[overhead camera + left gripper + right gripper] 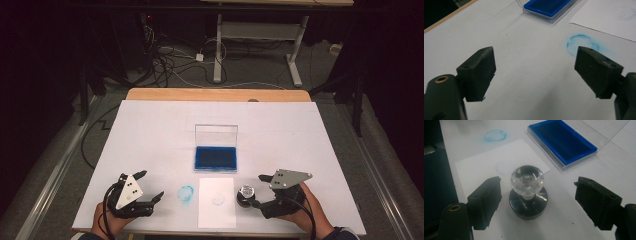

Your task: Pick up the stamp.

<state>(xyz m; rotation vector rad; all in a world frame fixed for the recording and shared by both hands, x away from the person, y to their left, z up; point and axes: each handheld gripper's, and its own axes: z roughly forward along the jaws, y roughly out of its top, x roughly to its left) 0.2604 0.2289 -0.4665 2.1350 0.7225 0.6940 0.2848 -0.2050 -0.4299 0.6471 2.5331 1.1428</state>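
A round black stamp with a clear knob (527, 195) stands upright on the white table cover, at the right edge of a white paper sheet (216, 210). My right gripper (537, 185) is open. Its jaws stand on either side of the stamp and neither pad touches it. From above, the stamp (245, 194) sits just left of the right gripper (258, 190). The paper carries a faint round print (218, 200). My left gripper (151, 185) is open and empty near the front left, its jaws (534, 53) pointing towards a blue ink smudge (581, 43).
A blue ink pad (215, 157) lies behind the paper with its clear lid (216, 134) standing up. The blue smudge (186, 192) marks the cover left of the paper. The table's wooden far edge (215, 94) borders a floor with cables and another table's legs.
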